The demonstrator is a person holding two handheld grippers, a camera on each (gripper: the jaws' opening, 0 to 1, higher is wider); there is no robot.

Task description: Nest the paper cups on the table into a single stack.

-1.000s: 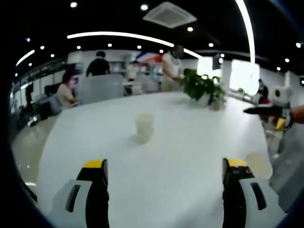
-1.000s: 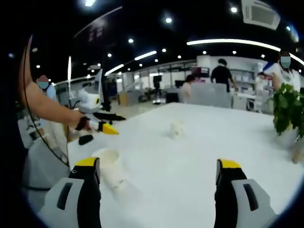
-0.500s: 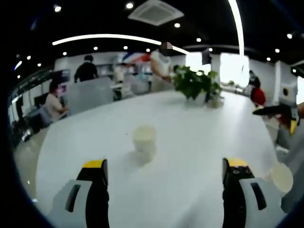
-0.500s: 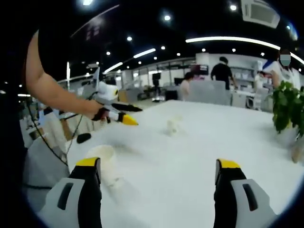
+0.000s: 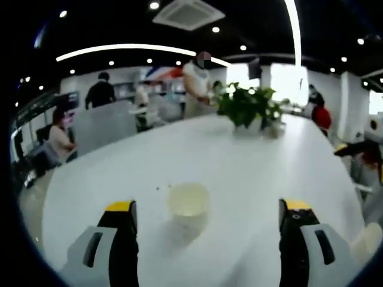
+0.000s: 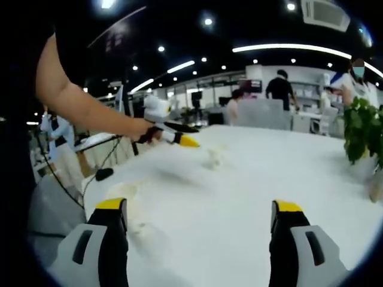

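Observation:
A white paper cup (image 5: 188,203) stands upright on the white table (image 5: 239,161), just ahead of my left gripper (image 5: 208,206), whose jaws are open and wide apart with nothing between them. A second cup (image 5: 367,241) sits at the lower right edge of the left gripper view. In the right gripper view my right gripper (image 6: 199,206) is open and empty, with a blurred cup (image 6: 127,197) close to its left jaw. The other cup (image 6: 213,158) stands farther out, and the left gripper (image 6: 173,139), held by a hand, hovers just left of it.
A potted green plant (image 5: 246,106) stands at the far side of the table; the same plant (image 6: 362,130) is at the right edge of the right gripper view. People and desks fill the office behind. The right gripper (image 5: 359,149) hangs off the table's right edge.
The left gripper has come forward, so its cup looks larger and lower between the jaws. In the right gripper view the left gripper has travelled right, up to the far cup.

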